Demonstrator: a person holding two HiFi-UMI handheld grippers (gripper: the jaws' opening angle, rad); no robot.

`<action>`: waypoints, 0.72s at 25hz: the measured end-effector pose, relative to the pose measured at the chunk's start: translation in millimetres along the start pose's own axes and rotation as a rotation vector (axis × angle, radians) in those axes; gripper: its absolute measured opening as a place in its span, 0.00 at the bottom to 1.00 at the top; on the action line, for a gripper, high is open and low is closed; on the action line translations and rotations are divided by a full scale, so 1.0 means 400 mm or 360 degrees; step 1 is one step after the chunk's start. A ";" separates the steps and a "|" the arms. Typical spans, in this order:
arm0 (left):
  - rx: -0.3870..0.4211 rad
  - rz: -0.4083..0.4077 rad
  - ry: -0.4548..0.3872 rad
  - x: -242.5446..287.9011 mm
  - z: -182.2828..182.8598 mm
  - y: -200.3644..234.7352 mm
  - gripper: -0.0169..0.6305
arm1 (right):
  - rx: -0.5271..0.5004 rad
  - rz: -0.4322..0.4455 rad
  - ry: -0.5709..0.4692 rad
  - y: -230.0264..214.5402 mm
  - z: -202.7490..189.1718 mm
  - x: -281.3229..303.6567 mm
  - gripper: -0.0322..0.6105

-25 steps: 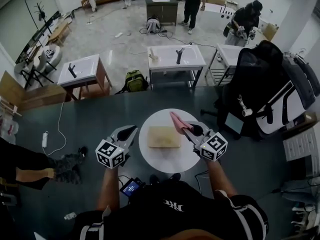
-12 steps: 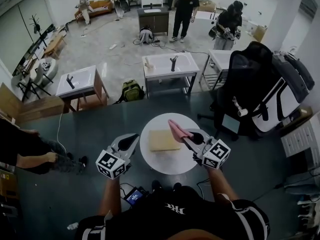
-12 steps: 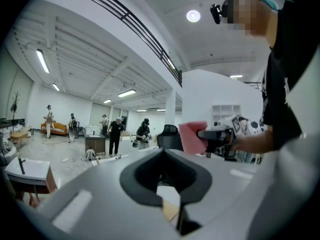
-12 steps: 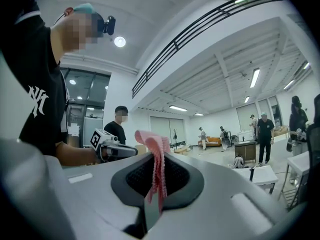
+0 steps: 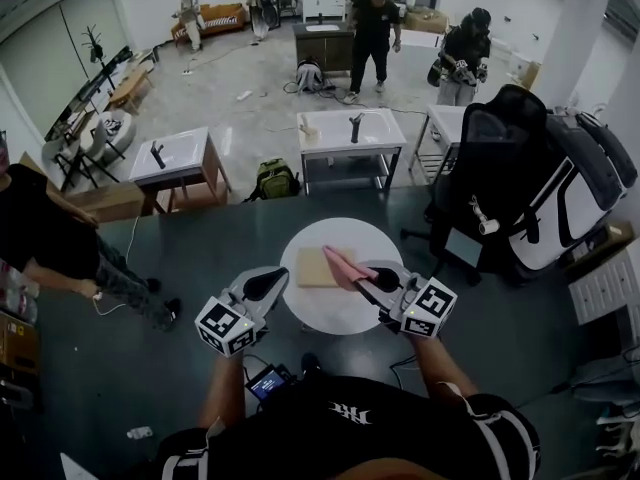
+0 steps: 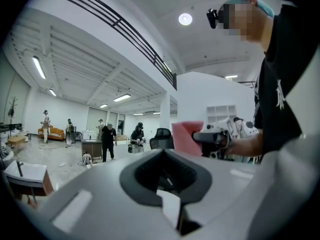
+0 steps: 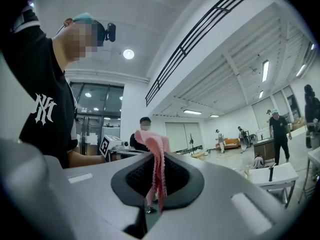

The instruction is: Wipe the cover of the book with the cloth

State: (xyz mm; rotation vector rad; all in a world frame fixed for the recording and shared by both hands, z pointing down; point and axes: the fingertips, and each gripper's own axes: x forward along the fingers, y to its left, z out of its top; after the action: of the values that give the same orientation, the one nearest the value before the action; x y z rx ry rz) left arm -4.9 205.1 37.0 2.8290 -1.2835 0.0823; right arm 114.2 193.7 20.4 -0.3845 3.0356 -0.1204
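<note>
A tan book [image 5: 316,266] lies flat on the round white table [image 5: 338,313]. My right gripper [image 5: 362,284] is shut on a pink cloth [image 5: 343,263], which hangs over the book's right edge in the head view. In the right gripper view the cloth [image 7: 153,163] is pinched between the closed jaws and sticks up past them. My left gripper [image 5: 277,280] is held left of the table, shut with nothing in it [image 6: 169,176]. The left gripper view also shows the pink cloth [image 6: 186,137] in the right gripper [image 6: 214,137]. Both grippers point level, above the table.
A black office chair [image 5: 505,158] stands right of the table. White sink stands [image 5: 350,128] [image 5: 178,155] and a green backpack [image 5: 273,179] lie beyond it. A person in black [image 5: 45,238] stands at the left, and several people are farther back in the hall.
Both grippers have risen and drawn inward; the cloth now hangs over the book's right edge instead of beside it. A person has stepped in at the left.
</note>
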 end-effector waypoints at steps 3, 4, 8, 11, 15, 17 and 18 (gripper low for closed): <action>-0.0012 -0.0032 0.0029 -0.005 -0.017 -0.119 0.03 | 0.0056 0.0039 -0.0032 0.063 -0.009 -0.082 0.06; -0.0022 -0.0046 0.0037 -0.007 -0.022 -0.158 0.03 | 0.0074 0.0046 -0.0039 0.080 -0.015 -0.110 0.07; -0.0084 -0.0117 0.0051 -0.024 -0.052 -0.310 0.03 | 0.0126 0.0080 -0.0042 0.159 -0.048 -0.207 0.07; -0.0112 -0.0138 0.0067 -0.038 -0.075 -0.402 0.03 | 0.0148 0.0107 -0.0047 0.217 -0.067 -0.263 0.06; -0.0131 -0.0151 0.0104 -0.074 -0.103 -0.495 0.03 | 0.0198 0.0145 -0.0037 0.293 -0.102 -0.309 0.07; -0.0121 -0.0155 0.0132 -0.097 -0.120 -0.526 0.03 | 0.0221 0.0157 -0.0026 0.322 -0.127 -0.322 0.06; -0.0120 -0.0148 0.0140 -0.109 -0.127 -0.539 0.03 | 0.0223 0.0169 -0.0016 0.337 -0.140 -0.325 0.06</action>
State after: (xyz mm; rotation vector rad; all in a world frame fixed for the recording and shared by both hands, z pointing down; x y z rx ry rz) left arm 126.8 382.5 83.0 2.7823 -1.1122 0.1510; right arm 201.7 360.3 73.0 -0.2117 3.0062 -0.3209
